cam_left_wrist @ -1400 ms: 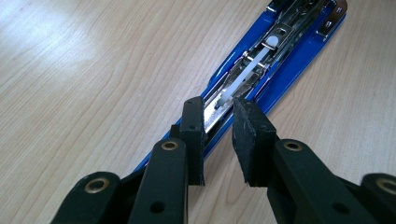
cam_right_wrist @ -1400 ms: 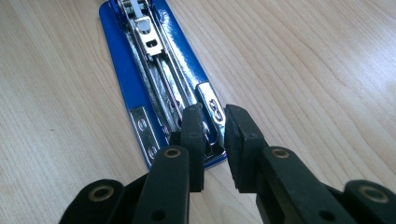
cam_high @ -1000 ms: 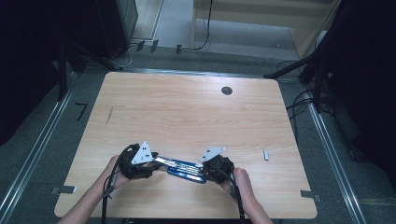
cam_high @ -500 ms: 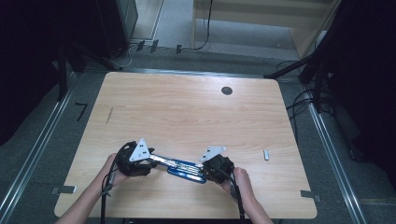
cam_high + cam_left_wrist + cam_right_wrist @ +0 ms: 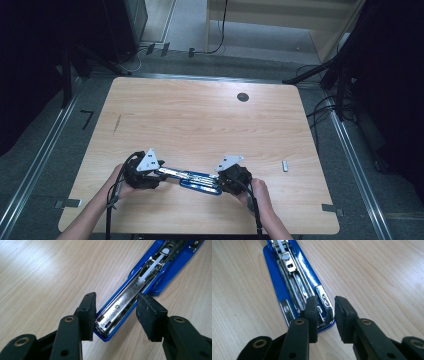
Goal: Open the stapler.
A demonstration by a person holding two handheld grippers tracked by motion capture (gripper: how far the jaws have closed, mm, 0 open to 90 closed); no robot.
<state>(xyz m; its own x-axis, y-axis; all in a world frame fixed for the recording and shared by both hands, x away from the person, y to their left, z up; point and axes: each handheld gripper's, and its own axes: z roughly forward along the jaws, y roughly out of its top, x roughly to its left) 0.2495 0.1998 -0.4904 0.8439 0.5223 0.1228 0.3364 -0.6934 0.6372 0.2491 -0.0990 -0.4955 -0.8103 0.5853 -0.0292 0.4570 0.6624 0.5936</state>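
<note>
A wooden table point(image 5: 200, 115) was seen from above, with a blue stapler point(image 5: 197, 178) laid flat and opened out near the front edge, between two hand-held grippers. The left gripper point(image 5: 159, 174) was placed at the stapler's left end and the right gripper point(image 5: 220, 184) at its right end; each was held by a hand entering from the bottom of the high view. From that height the jaws were hidden under the grey plates, and their spacing could not be judged there.

In the left gripper view, the jaws of the left gripper point(image 5: 116, 315) were shown set fairly wide apart, one on each side of the stapler's silver metal staple channel point(image 5: 130, 297). The left pad was seen just beside or touching the blue edge; a gap was left between the right pad and the metal. A white plastic pusher point(image 5: 153, 264) could be made out farther along the channel, a detail lost in the high view.

In the right gripper view, the jaws of the right gripper point(image 5: 325, 318) were shown narrowly parted over the rounded end of the stapler's blue base point(image 5: 287, 282). Whether the pads were gripping the chrome plate point(image 5: 324, 301) there could not be told.

A small grey object point(image 5: 285, 165) was seen in the high view lying on the table well to the right of the stapler, and a dark round hole point(image 5: 243, 97) near the far edge.
</note>
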